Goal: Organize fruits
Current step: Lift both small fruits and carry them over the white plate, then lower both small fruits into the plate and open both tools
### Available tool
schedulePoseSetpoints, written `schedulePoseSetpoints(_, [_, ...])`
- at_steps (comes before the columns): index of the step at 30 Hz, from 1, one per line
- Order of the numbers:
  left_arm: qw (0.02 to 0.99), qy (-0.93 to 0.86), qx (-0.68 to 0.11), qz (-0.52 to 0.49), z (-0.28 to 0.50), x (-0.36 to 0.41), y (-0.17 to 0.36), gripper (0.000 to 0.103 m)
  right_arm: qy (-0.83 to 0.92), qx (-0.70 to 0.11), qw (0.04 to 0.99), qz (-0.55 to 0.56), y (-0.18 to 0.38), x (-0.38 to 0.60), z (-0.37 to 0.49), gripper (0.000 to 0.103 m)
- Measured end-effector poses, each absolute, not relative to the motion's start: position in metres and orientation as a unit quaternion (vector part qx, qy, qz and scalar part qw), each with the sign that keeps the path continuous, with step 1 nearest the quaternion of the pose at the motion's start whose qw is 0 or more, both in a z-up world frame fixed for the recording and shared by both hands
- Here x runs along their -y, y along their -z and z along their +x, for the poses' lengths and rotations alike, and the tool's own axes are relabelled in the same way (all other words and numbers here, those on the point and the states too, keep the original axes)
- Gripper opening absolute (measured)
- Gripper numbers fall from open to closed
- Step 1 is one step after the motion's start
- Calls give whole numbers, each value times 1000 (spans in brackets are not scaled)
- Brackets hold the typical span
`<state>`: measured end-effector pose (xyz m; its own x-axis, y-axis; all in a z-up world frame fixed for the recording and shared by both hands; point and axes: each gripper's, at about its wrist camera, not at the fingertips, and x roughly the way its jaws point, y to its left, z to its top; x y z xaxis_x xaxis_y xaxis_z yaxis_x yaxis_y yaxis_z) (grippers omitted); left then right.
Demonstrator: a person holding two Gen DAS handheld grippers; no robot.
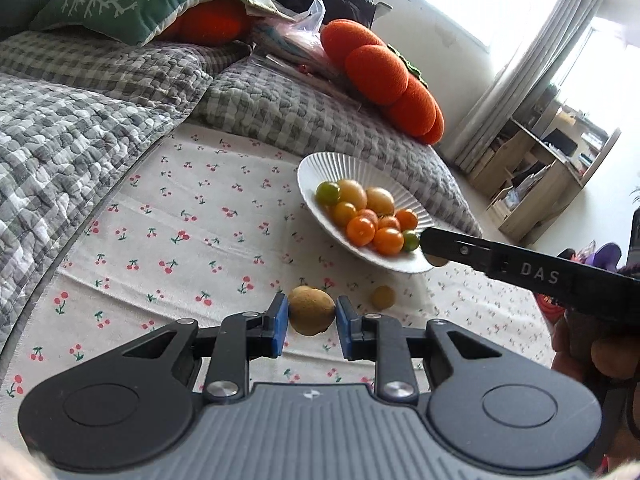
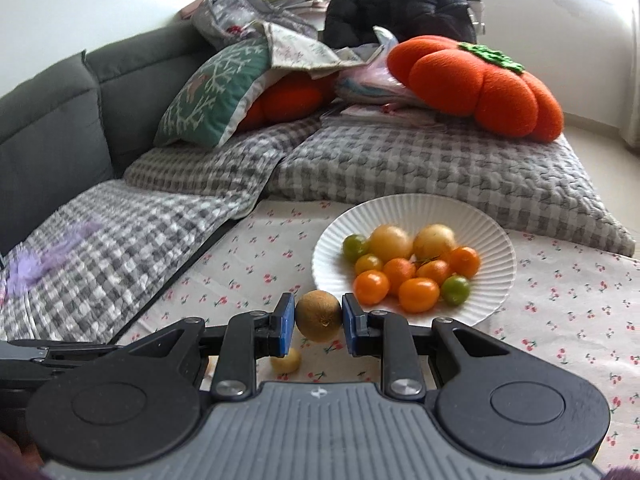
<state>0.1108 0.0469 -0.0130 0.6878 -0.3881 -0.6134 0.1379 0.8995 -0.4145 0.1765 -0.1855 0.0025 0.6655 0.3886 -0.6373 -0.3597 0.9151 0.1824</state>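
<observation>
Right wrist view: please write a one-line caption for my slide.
Right gripper holds a brown kiwi beside the white plate of small fruits.

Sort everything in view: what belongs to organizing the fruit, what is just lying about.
Job: white plate, small fruits on it, loose yellow fruit, left tongs gripping brown fruit, right tongs gripping another brown fruit.
Lying about: pumpkin cushion, green pillow, black jacket, checked quilt.

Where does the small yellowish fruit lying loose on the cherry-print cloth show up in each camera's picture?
Left wrist view: the small yellowish fruit lies below centre, on the cloth just in front of the plate's near rim.
Right wrist view: it sits low, left of centre, partly hidden behind the right gripper.
Shared landmark: the white ribbed plate.
</observation>
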Motion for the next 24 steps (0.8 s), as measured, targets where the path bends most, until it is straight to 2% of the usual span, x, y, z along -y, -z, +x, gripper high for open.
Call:
schedulePoseSetpoints(11, [905, 158, -354, -174, 143, -37, -2, 19, -151, -345, 923, 71, -12, 238, 205, 23])
schedulePoseSetpoints(24, [901, 173, -365, -158, 226, 8, 3, 19, -119, -377, 913, 98, 23, 270, 254, 23])
